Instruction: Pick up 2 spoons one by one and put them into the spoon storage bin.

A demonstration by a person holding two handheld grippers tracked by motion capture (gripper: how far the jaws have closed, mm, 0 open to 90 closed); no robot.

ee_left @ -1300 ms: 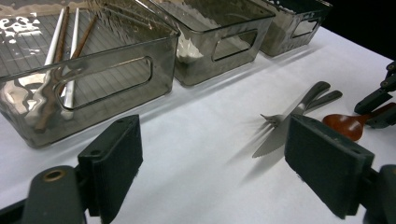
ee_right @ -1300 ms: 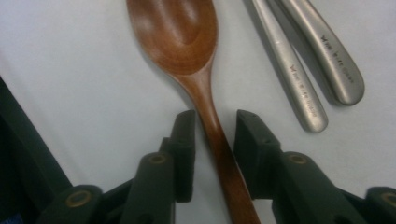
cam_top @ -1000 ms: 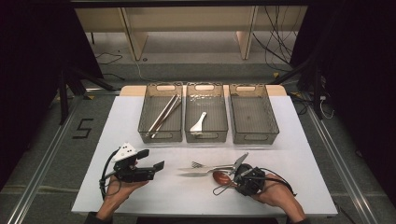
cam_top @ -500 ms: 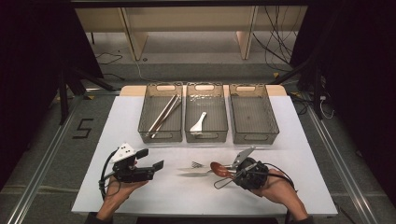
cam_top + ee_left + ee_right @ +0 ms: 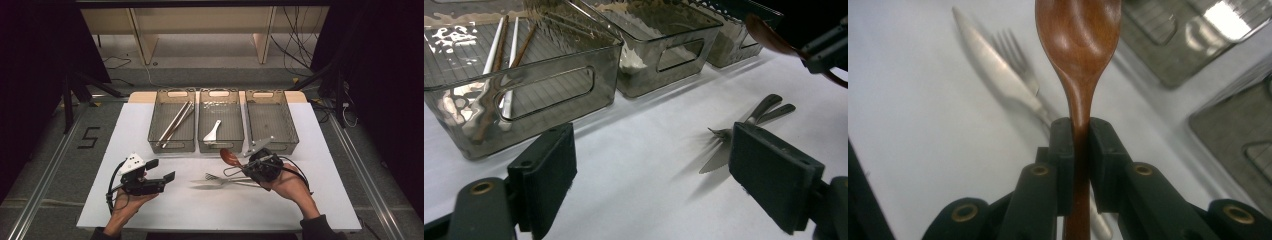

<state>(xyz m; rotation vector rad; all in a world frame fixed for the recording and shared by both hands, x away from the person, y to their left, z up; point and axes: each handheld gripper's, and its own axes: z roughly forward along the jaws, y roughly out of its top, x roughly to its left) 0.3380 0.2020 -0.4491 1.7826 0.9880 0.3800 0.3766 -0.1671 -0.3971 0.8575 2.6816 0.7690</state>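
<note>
My right gripper (image 5: 248, 166) (image 5: 1080, 131) is shut on the neck of a brown wooden spoon (image 5: 230, 157) (image 5: 1079, 35), held above the white table (image 5: 150, 212) with its bowl toward the middle bin (image 5: 220, 146). Under it lie a metal knife (image 5: 212, 185) (image 5: 993, 67) and a fork (image 5: 216, 177) (image 5: 1015, 57). My left gripper (image 5: 164, 171) (image 5: 651, 175) is open over the table at front left, with nothing between its pads (image 5: 774, 175). The knife (image 5: 719, 157), the fork (image 5: 761, 111) and the lifted spoon (image 5: 769, 35) lie ahead of it to the right.
Three smoky plastic bins stand in a row at the back. The left bin (image 5: 171, 146) (image 5: 524, 95) holds chopsticks (image 5: 175, 121), the middle one a white spoon (image 5: 213, 131), and the right bin (image 5: 272, 146) has nothing visible in it. Dark floor surrounds the table.
My right gripper has lifted the wooden spoon off the table and carried it back toward the bins. The left gripper has stayed in place.
</note>
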